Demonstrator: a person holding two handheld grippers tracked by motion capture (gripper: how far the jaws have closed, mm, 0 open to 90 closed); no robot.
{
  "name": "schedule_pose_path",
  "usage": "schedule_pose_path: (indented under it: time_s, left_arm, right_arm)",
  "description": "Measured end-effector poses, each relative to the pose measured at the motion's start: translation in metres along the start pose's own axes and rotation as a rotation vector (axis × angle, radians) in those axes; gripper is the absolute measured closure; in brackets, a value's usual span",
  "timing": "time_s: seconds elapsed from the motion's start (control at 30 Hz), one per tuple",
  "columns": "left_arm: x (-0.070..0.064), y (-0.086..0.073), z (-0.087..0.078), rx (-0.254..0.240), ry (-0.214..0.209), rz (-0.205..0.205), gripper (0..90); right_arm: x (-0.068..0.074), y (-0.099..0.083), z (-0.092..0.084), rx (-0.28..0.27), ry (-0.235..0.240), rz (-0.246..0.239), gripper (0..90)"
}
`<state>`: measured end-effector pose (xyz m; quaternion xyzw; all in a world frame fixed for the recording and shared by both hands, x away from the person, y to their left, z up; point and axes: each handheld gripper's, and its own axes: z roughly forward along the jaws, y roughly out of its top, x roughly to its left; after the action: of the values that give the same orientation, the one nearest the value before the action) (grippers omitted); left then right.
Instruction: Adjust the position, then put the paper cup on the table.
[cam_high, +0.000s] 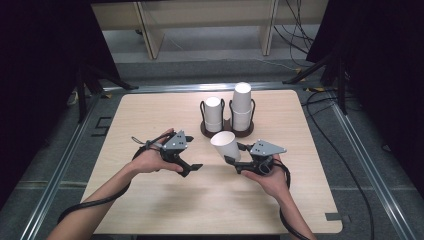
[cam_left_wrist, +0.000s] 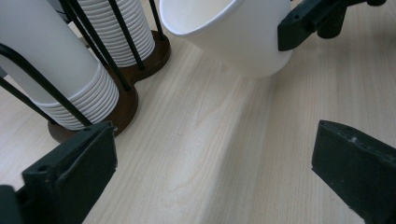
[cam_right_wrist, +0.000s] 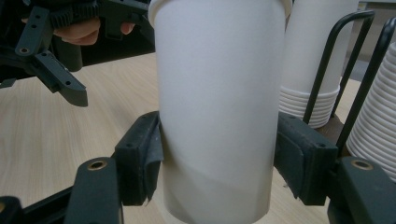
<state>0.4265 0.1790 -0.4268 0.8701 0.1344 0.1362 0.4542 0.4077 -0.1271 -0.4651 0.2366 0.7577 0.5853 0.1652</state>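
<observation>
A single white paper cup (cam_high: 225, 145) hangs tilted above the table, its mouth toward the far left. My right gripper (cam_high: 235, 153) is shut on its lower body; in the right gripper view both pads (cam_right_wrist: 140, 163) press on the cup's (cam_right_wrist: 217, 116) sides. My left gripper (cam_high: 192, 152) stands open with nothing between its jaws, left of the cup and low over the wood. From the left gripper view the cup (cam_left_wrist: 233, 32) is ahead, apart from that gripper (cam_left_wrist: 215, 172).
A dark wooden holder (cam_high: 227, 131) with black wire loops stands at the table's middle back. It carries a shorter cup stack (cam_high: 213, 114) and a taller one (cam_high: 241, 105). Black curtains flank the table, and cables lie on the floor at right.
</observation>
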Motion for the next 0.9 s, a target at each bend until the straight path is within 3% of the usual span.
schedule_pose_path:
  time_s: [0.07, 0.2, 0.27, 0.3, 0.37, 0.4, 0.47, 0.57, 0.6, 0.63, 0.67, 0.7, 0.73, 0.77, 0.8, 0.83, 0.87, 0.9]
  left_arm:
    - [-0.002, -0.002, 0.000, -0.021, 0.005, -0.027, 0.0]
    - [-0.003, -0.003, 0.001, -0.037, 0.015, -0.040, 0.0]
    - [-0.004, -0.003, 0.002, -0.047, 0.017, -0.049, 0.0]
    - [-0.004, -0.003, 0.003, -0.051, 0.020, -0.055, 0.0]
    - [-0.004, -0.002, 0.005, -0.055, 0.021, -0.058, 0.0]
    - [-0.004, -0.002, 0.006, -0.050, 0.023, -0.059, 0.0]
    - [-0.004, -0.002, 0.008, -0.060, 0.022, -0.072, 0.0]
    - [-0.004, 0.001, 0.011, -0.073, 0.030, -0.082, 0.0]
    - [-0.005, 0.002, 0.010, -0.070, 0.034, -0.080, 0.0]
    - [-0.005, 0.003, 0.010, -0.075, 0.037, -0.081, 0.0]
    - [-0.006, 0.004, 0.010, -0.082, 0.039, -0.090, 0.0]
    - [-0.006, 0.004, 0.011, -0.083, 0.036, -0.094, 0.0]
    - [-0.007, 0.005, 0.011, -0.096, 0.034, -0.098, 0.0]
    - [-0.008, 0.005, 0.012, -0.106, 0.030, -0.110, 0.0]
    - [-0.009, 0.005, 0.012, -0.112, 0.026, -0.122, 0.0]
    - [-0.009, 0.005, 0.013, -0.121, 0.015, -0.131, 0.0]
    - [-0.009, 0.006, 0.013, -0.127, 0.018, -0.144, 0.0]
    - [-0.009, 0.006, 0.014, -0.132, 0.016, -0.156, 0.0]
  right_arm:
    - [0.000, 0.000, 0.000, -0.005, -0.002, -0.007, 36.6]
    - [0.001, 0.001, 0.001, -0.006, -0.003, 0.016, 36.5]
    - [-0.001, 0.000, 0.002, -0.020, -0.008, -0.009, 36.5]
    - [0.001, -0.002, 0.005, -0.043, -0.016, 0.031, 36.5]
    - [-0.001, -0.002, 0.006, -0.039, -0.014, -0.005, 36.4]
    - [-0.001, -0.002, 0.005, -0.023, 0.009, 0.018, 36.4]
    - [-0.003, -0.003, 0.006, -0.034, -0.013, -0.010, 36.4]
    - [0.000, -0.004, 0.007, -0.050, -0.036, 0.012, 36.4]
    - [0.000, -0.004, 0.006, -0.037, -0.015, 0.011, 36.4]
    - [0.002, -0.004, 0.005, -0.014, -0.012, 0.041, 36.4]
    - [0.000, -0.003, 0.006, -0.041, -0.028, -0.018, 36.4]
    - [0.002, -0.003, 0.005, -0.041, -0.040, -0.005, 36.4]
    - [0.005, -0.003, 0.005, -0.024, -0.022, 0.035, 36.4]
    - [0.005, -0.002, 0.004, -0.032, -0.047, 0.009, 36.4]
    - [0.006, -0.002, 0.004, -0.040, -0.049, 0.012, 36.4]
    - [0.005, -0.002, 0.004, -0.050, -0.055, -0.015, 36.4]
    - [0.008, -0.002, 0.004, -0.049, -0.033, 0.029, 36.4]
    - [0.008, -0.002, 0.003, -0.045, -0.054, 0.016, 36.4]
